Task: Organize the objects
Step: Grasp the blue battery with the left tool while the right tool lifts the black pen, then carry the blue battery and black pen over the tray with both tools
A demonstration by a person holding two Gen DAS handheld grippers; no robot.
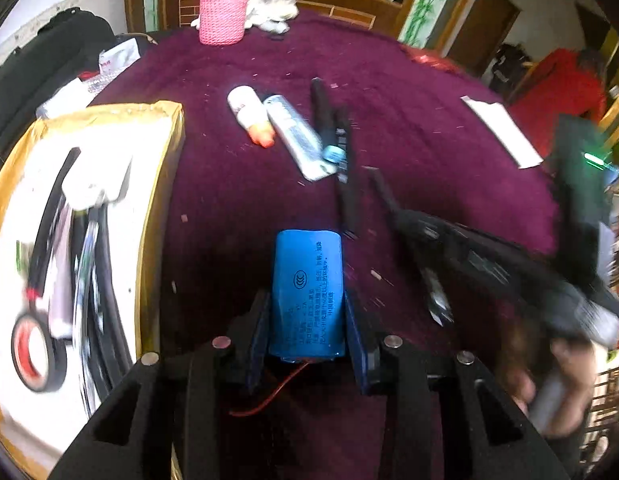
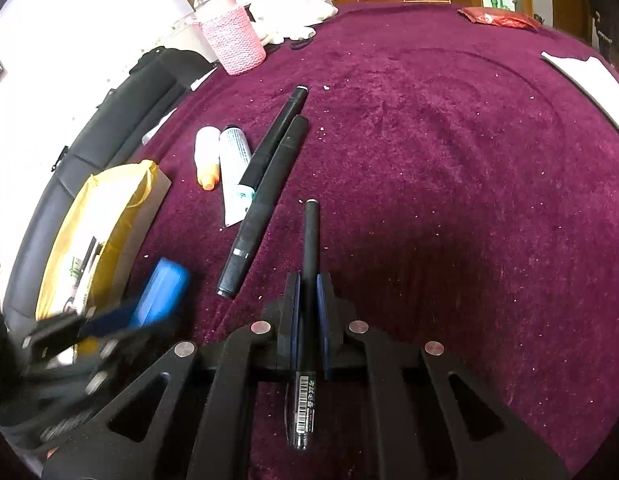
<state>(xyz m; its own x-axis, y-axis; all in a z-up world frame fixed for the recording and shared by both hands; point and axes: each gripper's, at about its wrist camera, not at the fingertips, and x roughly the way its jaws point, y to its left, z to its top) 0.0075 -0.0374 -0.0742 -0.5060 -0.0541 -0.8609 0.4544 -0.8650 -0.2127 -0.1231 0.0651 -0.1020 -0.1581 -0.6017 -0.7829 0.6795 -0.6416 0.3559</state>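
My left gripper [image 1: 307,300] is shut on a blue battery pack [image 1: 308,288] with a red wire, held above the purple cloth beside the yellow-rimmed box [image 1: 165,152]. My right gripper [image 2: 308,284] is shut on a black pen [image 2: 310,240] that points forward. On the cloth lie a white bottle with an orange cap [image 2: 207,156], a white tube [image 2: 235,160] and two black markers [image 2: 277,148]. The right gripper shows blurred in the left wrist view [image 1: 383,188], and the left gripper with the battery pack shows blurred in the right wrist view [image 2: 161,292].
The box holds cables, a roll of black tape [image 1: 33,352] and other items. A pink knitted holder [image 1: 223,4] stands at the far edge, with white plastic bags behind. A white paper [image 1: 501,128] lies at the right. A black bag [image 2: 121,112] lies left.
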